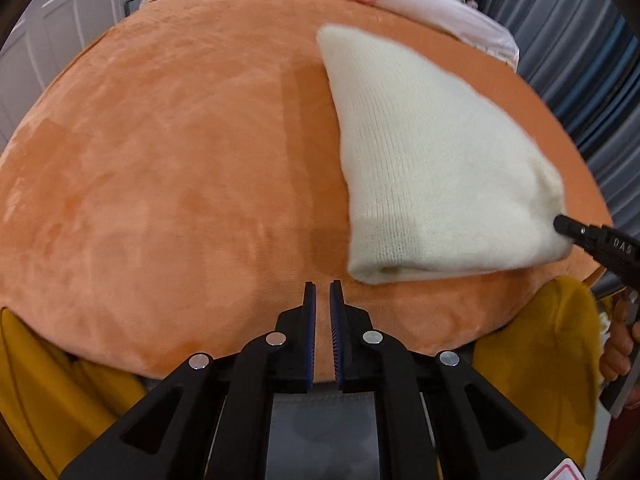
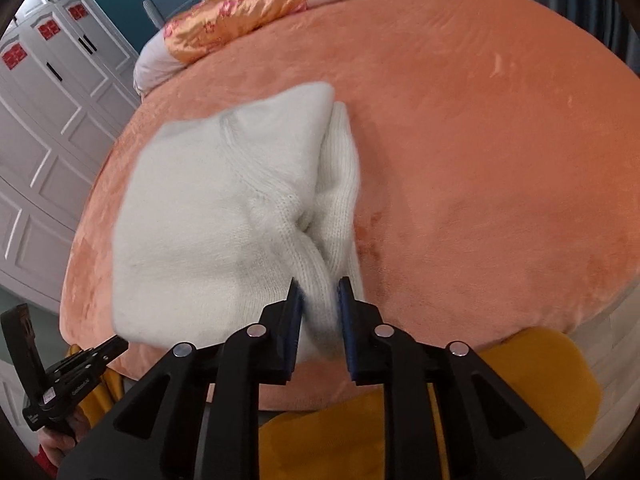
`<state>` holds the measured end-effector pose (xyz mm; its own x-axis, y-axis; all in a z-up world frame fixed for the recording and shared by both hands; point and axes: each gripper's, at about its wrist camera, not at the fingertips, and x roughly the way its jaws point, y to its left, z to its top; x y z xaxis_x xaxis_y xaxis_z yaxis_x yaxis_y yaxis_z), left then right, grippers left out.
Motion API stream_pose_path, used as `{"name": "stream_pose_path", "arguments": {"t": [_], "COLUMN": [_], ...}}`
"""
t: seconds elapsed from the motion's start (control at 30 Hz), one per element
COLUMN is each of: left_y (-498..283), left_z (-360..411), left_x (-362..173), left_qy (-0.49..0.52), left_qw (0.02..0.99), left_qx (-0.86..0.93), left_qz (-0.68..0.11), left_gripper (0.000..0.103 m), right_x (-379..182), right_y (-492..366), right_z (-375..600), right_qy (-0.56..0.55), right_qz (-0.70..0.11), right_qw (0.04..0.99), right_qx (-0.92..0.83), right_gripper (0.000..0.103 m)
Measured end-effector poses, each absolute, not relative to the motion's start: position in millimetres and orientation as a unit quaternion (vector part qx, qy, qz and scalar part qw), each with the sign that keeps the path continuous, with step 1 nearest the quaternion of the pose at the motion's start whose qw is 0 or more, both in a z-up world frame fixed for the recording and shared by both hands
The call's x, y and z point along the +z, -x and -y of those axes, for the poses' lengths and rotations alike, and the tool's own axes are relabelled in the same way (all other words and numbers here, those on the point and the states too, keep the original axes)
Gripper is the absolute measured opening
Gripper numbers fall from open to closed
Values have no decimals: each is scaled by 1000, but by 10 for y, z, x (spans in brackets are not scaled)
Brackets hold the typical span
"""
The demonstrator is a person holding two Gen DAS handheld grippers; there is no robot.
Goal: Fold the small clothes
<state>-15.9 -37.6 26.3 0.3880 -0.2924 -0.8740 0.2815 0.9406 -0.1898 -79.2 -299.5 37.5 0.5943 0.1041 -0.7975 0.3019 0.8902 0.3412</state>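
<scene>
Right wrist view blurs the folded cream sweater [image 2: 208,208] pinched by the right tool [image 2: 320,292]; left tool [image 1: 322,292] nearly pressed together, empty.

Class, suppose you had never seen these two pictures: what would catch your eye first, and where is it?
First, the cream knit garment lying folded on the orange blanket, pale against it. Next, the right gripper pinching the garment's near corner, while the left gripper hangs nearly shut over bare blanket beside it. Far back lies a shiny orange pillow.

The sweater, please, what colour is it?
Cream white knit sweater, clearest in the right wrist view.
</scene>
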Motion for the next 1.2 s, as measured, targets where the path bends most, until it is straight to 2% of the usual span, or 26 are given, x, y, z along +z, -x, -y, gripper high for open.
{"name": "stream_pose_path", "arguments": {"t": [0.2, 0.3, 0.4, 0.47, 0.6, 0.63, 0.67, 0.7, 0.73, 0.8, 0.83, 0.87, 0.9, 1.07, 1.13, 1.2], "left_y": [118, 51, -16, -86, -164, -179, -198, -206, -214, -223, -229, -229, -227, -202, -206, -208], "left_z": [290, 573, 845, 1022, 1132, 1141, 1158, 1161, 1168, 1179, 1196, 1204, 1214, 1272, 1273, 1294], "left_x": [636, 768, 718, 571, 473, 476, 471, 473, 472, 508, 516, 529, 540, 543, 537, 513], "left_qy": [43, 33, 1, -27, -34, -36, -39, -38, -36, -35, -35, -36, -38, -45, -46, -47], "left_qw": [852, 858, 860, 851, 852, 852, 852, 852, 852, 852, 852, 851, 851, 854, 853, 850], "left_qx": [-174, -198, -208, -208, -197, -195, -192, -190, -189, -185, -184, -183, -181, -172, -173, -176], "left_qz": [-491, -473, -466, -481, -485, -484, -486, -487, -488, -488, -489, -490, -491, -488, -490, -495], "left_gripper": [8, 8, 8, 8, 7, 7, 7, 7, 7, 6, 6, 6, 6, 6, 6, 7], "right_x": [747, 443, -93, 3, 574, 647, 670, 654, 577, 374, 236, 166, 168, 652, 468, 47], "right_y": [676, 437, 310, 373, 558, 563, 545, 516, 440, 206, 111, 74, 47, 209, 129, 6], "right_z": [2447, 2020, 1854, 1953, 2523, 2691, 2819, 2946, 3064, 3179, 3205, 3222, 3206, 3054, 3080, 3085], "right_qy": [-191, -150, -127, -155, -187, -201, -215, -229, -241, -254, -261, -268, -276, -230, -226, -217], "right_qz": [-414, -460, -518, -509, -437, -424, -416, -412, -421, -457, -470, -474, -474, -395, -419, -476], "right_qw": [890, 873, 845, 845, 880, 883, 883, 881, 874, 852, 843, 839, 836, 890, 879, 851], "right_qx": [22, 54, 45, 50, -6, -20, -27, -33, -36, -32, -21, -8, 3, -13, -27, -42], "right_gripper": [18, 18, 16, 15, 18, 22, 38, 49, 53, 53, 49, 24, 17, 14, 14, 15]}}
